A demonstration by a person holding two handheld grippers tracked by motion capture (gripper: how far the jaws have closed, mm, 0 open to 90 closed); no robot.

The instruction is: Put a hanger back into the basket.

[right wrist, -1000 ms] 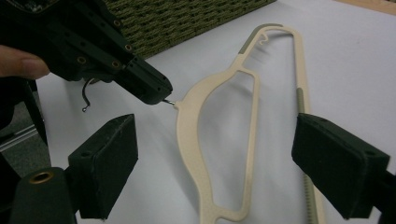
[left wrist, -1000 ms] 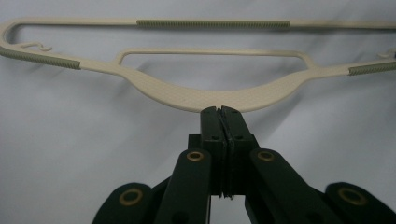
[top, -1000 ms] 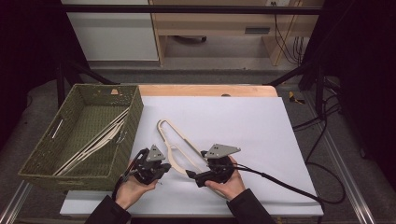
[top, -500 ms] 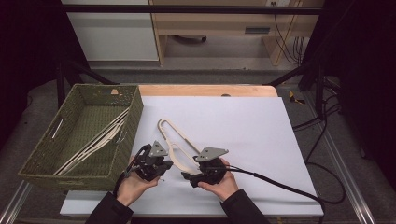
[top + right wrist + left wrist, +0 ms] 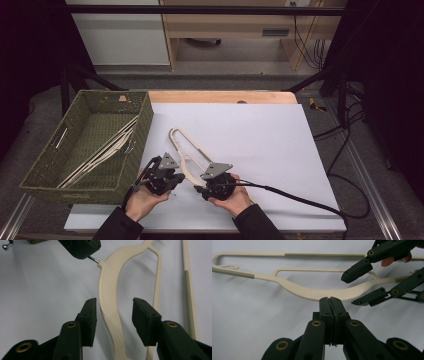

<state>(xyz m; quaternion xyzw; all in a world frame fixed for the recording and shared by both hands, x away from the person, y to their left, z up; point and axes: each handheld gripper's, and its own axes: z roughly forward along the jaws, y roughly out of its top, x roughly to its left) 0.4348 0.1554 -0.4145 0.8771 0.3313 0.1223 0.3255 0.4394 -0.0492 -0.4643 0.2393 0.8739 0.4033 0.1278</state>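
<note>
hanger (image 5: 187, 155) lies diagonally, hook nearest

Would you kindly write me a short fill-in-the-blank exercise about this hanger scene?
1. The cream hanger lies on the ____ sheet.
2. More hangers lie in the woven ____ basket.
3. The left hand-held gripper is shut on the hanger's metal ____.
4. The right hand-held gripper has been closing, pads ____ the hanger's arm.

Missing: white; green; hook; astride

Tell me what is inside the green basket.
Inside the basket lie several cream hangers, slanting from its near left corner to its far right side. How many cannot be told; the near wall hides their lower ends.
</note>
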